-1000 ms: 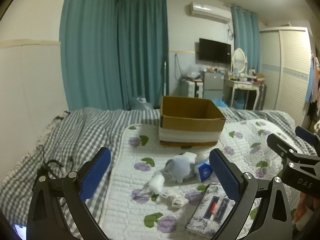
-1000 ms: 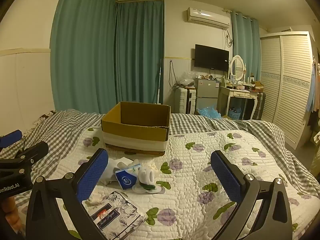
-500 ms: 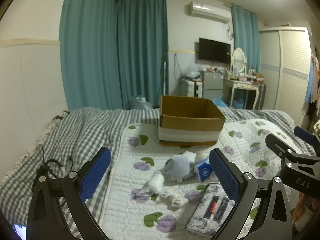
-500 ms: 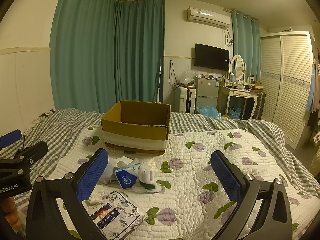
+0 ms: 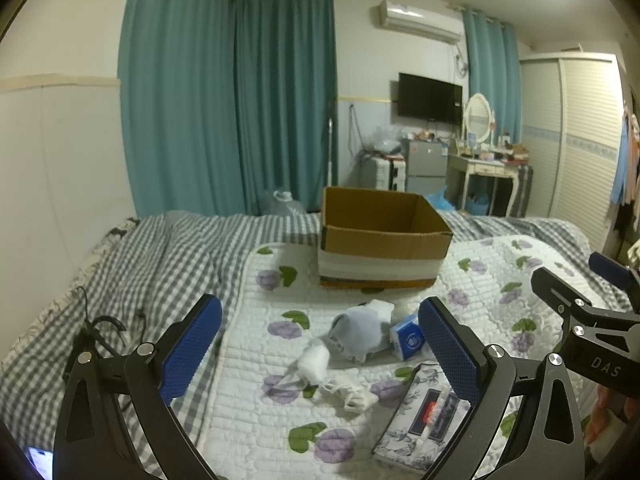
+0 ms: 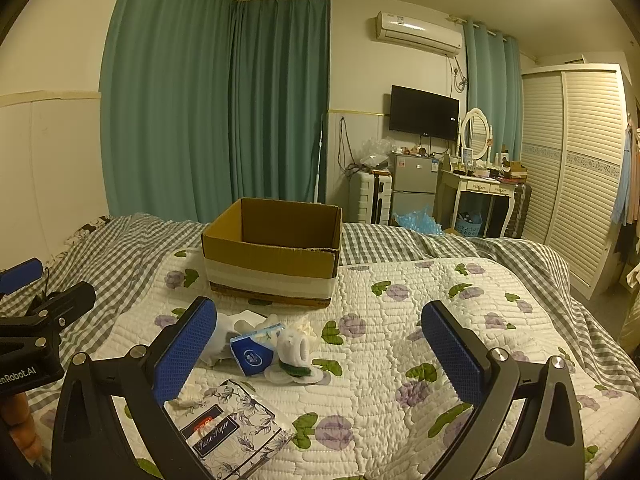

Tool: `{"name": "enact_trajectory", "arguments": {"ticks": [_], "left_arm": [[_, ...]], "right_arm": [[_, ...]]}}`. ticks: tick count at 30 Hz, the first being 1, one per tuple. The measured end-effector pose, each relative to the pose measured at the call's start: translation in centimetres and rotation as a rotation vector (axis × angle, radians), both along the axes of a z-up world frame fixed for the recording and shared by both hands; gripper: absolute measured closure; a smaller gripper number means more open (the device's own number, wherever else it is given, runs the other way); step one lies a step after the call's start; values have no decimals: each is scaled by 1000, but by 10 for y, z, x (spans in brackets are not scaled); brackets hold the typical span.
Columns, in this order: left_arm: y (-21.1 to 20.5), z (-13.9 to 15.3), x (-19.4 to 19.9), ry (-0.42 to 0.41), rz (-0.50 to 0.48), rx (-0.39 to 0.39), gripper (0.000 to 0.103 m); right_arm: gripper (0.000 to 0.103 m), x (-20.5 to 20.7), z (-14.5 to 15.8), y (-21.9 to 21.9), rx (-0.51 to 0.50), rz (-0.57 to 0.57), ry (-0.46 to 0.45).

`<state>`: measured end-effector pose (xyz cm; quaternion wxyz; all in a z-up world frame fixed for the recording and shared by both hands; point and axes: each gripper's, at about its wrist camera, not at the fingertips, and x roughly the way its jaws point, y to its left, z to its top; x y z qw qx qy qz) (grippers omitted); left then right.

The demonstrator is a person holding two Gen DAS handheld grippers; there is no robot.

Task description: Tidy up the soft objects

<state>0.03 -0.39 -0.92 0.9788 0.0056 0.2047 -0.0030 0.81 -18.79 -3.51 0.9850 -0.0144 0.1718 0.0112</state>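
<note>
1. Your left gripper (image 5: 320, 344) hovers above the bed with its blue pads spread wide apart and nothing between them.
2. Your right gripper (image 6: 318, 344) hangs the same way, its jaws wide apart and empty, out over the flowered quilt (image 6: 420, 320).
3. The soft things lie in a small heap on the quilt, just in front of the cardboard box (image 5: 380, 236), which stands open-topped farther up the bed.
4. In the left view the heap sits between your gripper's pads and below them: a grey-blue cloth (image 5: 358, 330), a rolled white sock (image 5: 316, 362) nearer you, and a tangle of white fabric (image 5: 352, 392) that may be a mask or another sock; the view is too soft to tell.
5. A blue tissue pack (image 6: 252, 350) lies touching the cloth, close to the left gripper's right pad.
6. A flat floral tissue packet (image 6: 232, 428) lies nearest you, apart from the heap.
7. In the right view the heap lies toward that gripper's left pad, with a white sock (image 6: 294, 346) beside the blue pack.
</note>
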Motion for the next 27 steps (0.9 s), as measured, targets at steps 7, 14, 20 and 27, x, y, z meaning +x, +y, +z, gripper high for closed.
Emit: {"name": "enact_trajectory", "arguments": {"ticks": [7,14,20,27], "left_arm": [[0,0,1,1,-1,-1,2],[0,1,1,3,0,-2,2],[0,1,1,4,0,-2,2],[1,1,1,4,1,-2,2]], "right_arm": [[0,0,0,0,-2,-1,3],[0,0,0,0,-2,0,4],[0,1,-2,0,-2,1,7],[0,0,-5,1,-3,2,8]]}}
